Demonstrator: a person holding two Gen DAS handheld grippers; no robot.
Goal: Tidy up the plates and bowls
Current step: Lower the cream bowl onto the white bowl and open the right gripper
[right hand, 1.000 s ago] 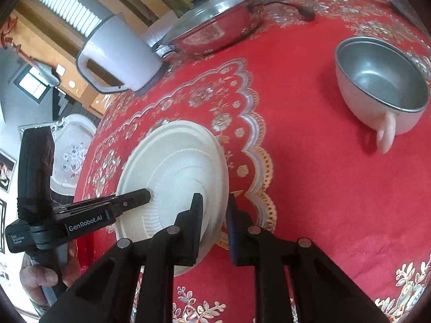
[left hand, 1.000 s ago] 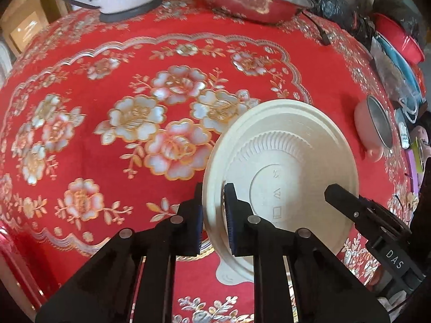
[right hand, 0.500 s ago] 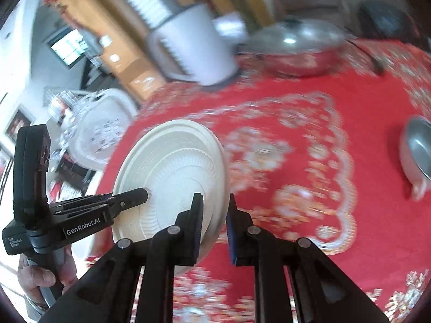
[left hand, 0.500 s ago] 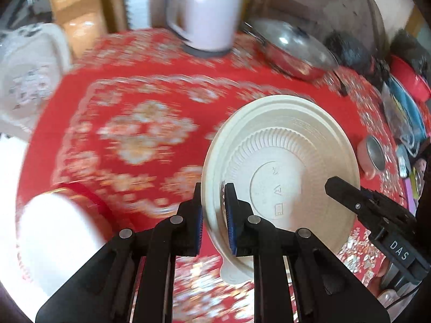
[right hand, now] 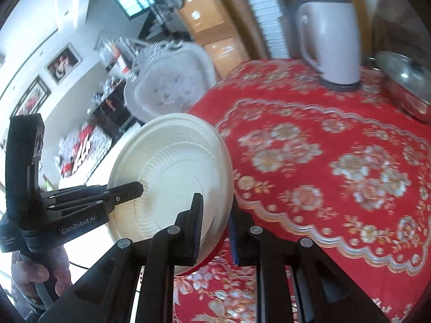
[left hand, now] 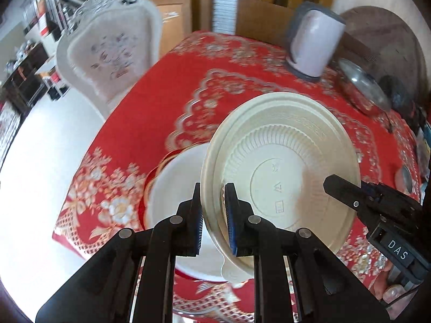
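A cream ribbed plastic plate (left hand: 282,172) is held on edge in the air, its underside facing the left wrist view. My left gripper (left hand: 213,215) is shut on its rim. My right gripper (right hand: 214,224) is shut on the opposite rim, where the plate's inner face (right hand: 172,177) shows. Below it a white plate with a red rim (left hand: 172,196) lies on the red tablecloth (left hand: 188,86) near the table's left corner. Each gripper shows in the other's view, the right one (left hand: 377,210) and the left one (right hand: 75,204).
A white kettle (left hand: 312,45) and a steel lidded pan (left hand: 361,86) stand at the back of the table. A small metal bowl (left hand: 405,177) sits at the right. A white ornate chair (left hand: 107,53) stands beyond the left table edge.
Both grippers have carried the cream plate up and to the left, from the table's middle to above the white red-rimmed plate at the left corner. The grip on the plate is unchanged.
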